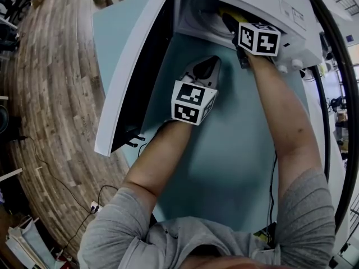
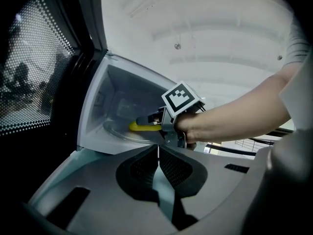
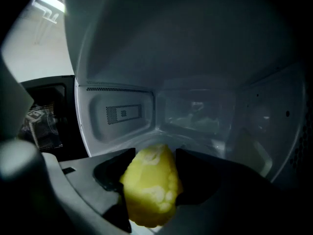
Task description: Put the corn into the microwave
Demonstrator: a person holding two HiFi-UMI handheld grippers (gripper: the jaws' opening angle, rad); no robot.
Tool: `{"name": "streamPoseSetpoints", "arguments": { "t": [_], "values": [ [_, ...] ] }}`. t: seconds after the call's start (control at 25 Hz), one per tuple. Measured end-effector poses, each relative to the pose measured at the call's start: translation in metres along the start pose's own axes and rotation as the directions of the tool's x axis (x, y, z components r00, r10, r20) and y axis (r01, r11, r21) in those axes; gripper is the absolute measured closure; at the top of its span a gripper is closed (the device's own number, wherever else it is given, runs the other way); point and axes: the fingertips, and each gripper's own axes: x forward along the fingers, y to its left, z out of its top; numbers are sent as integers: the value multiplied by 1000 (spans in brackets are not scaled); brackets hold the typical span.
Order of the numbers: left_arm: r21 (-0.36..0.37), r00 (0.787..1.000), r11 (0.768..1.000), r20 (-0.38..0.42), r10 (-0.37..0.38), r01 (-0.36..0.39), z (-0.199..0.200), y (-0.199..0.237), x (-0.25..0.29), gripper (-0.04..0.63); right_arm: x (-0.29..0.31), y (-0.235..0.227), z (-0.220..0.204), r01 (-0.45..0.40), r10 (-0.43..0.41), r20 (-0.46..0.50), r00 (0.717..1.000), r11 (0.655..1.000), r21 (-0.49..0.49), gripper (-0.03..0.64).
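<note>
In the head view, the right gripper is reaching into the open microwave with the corn. The carry looks nearly done, with only setting down and letting go left. The left gripper is hovering over the table beside the door.

In the left gripper view, its jaws are resting together, empty. The corn is hanging above the turntable.

In the right gripper view, the jaws are standing wide, clamping the corn inside the cavity.
</note>
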Motion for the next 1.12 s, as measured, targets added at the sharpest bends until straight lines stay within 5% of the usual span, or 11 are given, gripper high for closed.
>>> {"name": "streamPoseSetpoints", "arguments": {
  "t": [1.12],
  "values": [
    [-14,1000,1000,15,-17,17,7,-4,0,569,12,-4,-10,12,-12,-64,998,1000,-8,307]
  ]
}}
